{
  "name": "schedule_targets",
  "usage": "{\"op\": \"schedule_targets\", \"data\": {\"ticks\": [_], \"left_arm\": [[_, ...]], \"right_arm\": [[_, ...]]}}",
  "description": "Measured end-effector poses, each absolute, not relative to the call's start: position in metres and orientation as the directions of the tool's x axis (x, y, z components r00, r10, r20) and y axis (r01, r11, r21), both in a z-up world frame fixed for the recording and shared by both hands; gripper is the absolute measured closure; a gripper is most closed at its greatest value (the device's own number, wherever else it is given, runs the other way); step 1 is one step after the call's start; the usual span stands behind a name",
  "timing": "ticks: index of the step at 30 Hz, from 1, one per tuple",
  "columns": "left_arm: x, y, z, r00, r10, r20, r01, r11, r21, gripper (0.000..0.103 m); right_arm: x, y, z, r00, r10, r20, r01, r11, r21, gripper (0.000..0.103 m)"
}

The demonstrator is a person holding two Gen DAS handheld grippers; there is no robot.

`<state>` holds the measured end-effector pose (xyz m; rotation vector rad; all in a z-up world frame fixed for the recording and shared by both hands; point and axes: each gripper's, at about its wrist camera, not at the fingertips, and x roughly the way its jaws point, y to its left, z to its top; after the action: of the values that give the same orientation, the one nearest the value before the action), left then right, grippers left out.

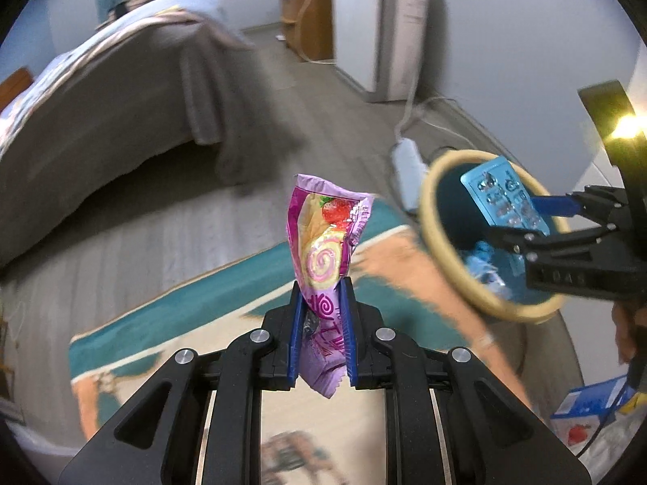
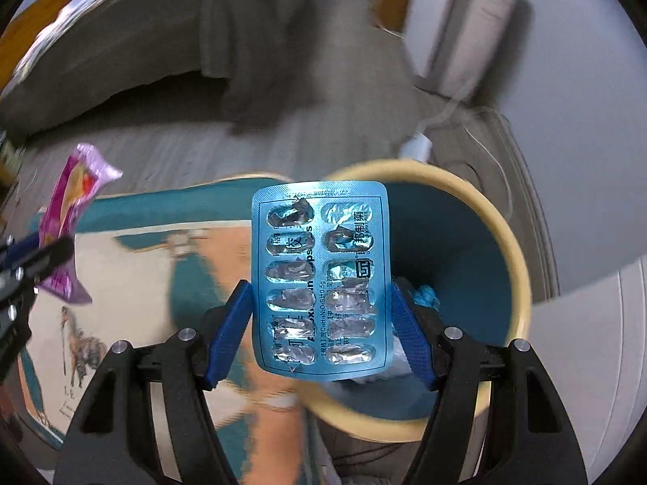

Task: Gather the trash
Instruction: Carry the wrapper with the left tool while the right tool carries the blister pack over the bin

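Note:
My left gripper is shut on a pink snack wrapper printed with a strawberry and a swirl roll; it stands up between the blue pads above the rug. The same wrapper and left gripper appear at the left edge of the right wrist view. My right gripper is shut on the side edges of an emptied blue blister pack. That pack hangs over the mouth of a teal bin with a cream rim, whose rim is also visible in the left wrist view. Blue scraps lie inside.
A patterned teal, orange and cream rug covers the grey wood floor. A bed with a grey cover stands at the left. A white cabinet, a white power strip with its cord, and a blue carton are nearby.

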<state>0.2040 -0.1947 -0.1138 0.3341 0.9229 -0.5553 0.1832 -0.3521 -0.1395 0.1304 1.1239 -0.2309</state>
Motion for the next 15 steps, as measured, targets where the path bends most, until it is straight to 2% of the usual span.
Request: {"op": "schedule_targets", "data": {"ticks": [15], "left_arm": [[0.181,-0.301,-0.143,0.385,-0.388,-0.837,0.704,0.71,-0.005,0.084]], "right_arm": [[0.157,-0.438,-0.154,0.369,-0.146,-0.918,0.414,0.91,0.022,0.035]]}}
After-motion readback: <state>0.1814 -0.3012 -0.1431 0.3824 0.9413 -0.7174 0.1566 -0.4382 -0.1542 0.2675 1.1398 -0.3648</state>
